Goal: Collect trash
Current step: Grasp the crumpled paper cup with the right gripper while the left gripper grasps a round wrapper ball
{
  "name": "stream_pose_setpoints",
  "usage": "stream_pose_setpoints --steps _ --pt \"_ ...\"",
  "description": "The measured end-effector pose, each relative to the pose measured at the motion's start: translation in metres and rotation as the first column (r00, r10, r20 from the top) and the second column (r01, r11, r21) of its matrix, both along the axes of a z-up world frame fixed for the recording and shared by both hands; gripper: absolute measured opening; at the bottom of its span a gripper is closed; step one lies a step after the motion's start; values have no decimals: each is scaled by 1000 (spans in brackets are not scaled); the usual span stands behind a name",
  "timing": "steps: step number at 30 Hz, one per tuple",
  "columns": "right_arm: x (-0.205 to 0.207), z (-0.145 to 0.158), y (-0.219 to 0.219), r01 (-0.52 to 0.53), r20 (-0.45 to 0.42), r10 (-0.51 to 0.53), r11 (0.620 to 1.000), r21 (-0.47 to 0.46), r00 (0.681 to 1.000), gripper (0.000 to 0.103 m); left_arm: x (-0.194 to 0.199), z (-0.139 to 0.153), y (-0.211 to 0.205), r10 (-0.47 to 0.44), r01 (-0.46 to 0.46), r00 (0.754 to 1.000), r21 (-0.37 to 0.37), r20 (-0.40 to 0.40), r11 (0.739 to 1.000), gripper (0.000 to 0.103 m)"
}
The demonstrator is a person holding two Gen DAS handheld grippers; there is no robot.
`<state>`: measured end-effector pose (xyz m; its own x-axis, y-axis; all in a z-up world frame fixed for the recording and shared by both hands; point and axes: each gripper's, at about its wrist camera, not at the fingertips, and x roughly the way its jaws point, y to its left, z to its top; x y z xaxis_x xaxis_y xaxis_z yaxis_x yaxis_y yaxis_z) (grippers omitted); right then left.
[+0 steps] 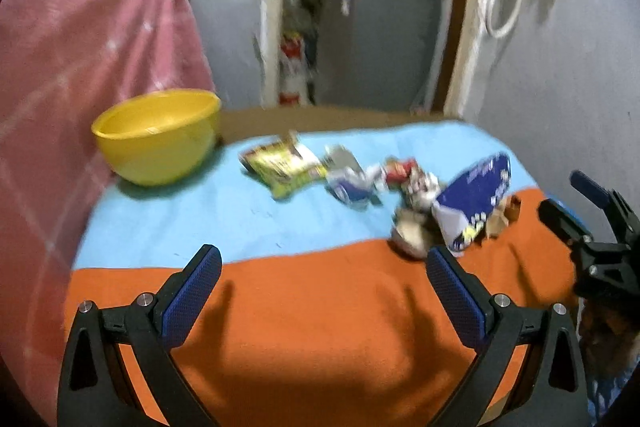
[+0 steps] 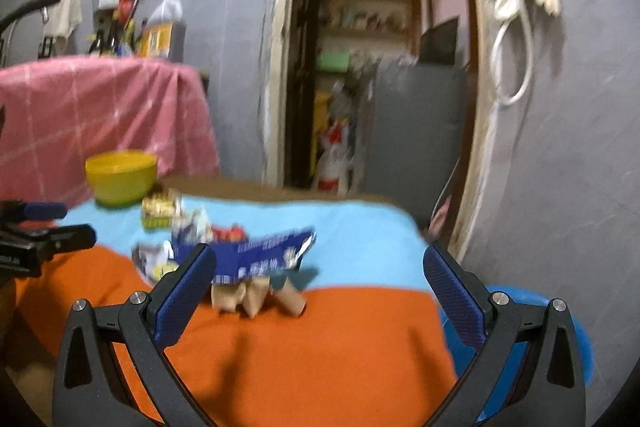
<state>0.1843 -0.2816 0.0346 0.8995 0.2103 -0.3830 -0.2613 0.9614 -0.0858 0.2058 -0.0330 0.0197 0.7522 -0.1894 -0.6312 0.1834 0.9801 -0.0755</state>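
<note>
Hovering over a cloth-covered table [image 1: 280, 327] with every piece of trash uncollected.

Largest first: the orange-and-light-blue cloth spreads across the table, the round yellow plastic bowl [image 1: 158, 137] sits empty at its far left corner, and the litter lies mid-cloth toward the right edge — a dark blue foil wrapper [image 1: 476, 195], a yellow-green snack packet [image 1: 280, 167], crumpled white-blue wrappers [image 1: 348, 179], brown cardboard scraps [image 2: 256, 297]. Nothing looks binned, so the job is barely begun. The left gripper [image 1: 324, 287] and right gripper [image 2: 320, 285] both hang low near the cloth's near edge, jaws spread wide, holding nothing.
</note>
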Motion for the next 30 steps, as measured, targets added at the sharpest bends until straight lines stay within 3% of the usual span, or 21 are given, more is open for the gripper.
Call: stream_pose_setpoints --steps 4,8,17,20,24,27,30 --pt "11 -13 5 -28 -78 25 999 -44 997 103 13 -11 -9 -57 58 996 12 -75 998 92" --pt "22 -23 4 -65 -150 60 997 -31 987 103 21 -15 -18 -115 117 987 17 -109 993 81" --pt "38 -26 15 -118 -208 117 993 12 971 81 32 -20 -36 -194 198 973 25 -128 980 72" --pt "42 -27 18 -127 -221 131 991 33 966 71 39 -22 -39 -196 200 971 15 -137 980 70" --pt "44 -31 15 -150 -248 164 986 75 955 43 44 -21 -42 -200 203 971 4 -134 979 67" --pt "43 -33 16 -166 -259 182 983 83 949 35 48 -21 -45 -205 207 970 4 -133 978 58" --pt "39 -34 15 -171 -260 187 982 82 948 23 49 -20 -48 -222 223 965 -4 -137 975 43"
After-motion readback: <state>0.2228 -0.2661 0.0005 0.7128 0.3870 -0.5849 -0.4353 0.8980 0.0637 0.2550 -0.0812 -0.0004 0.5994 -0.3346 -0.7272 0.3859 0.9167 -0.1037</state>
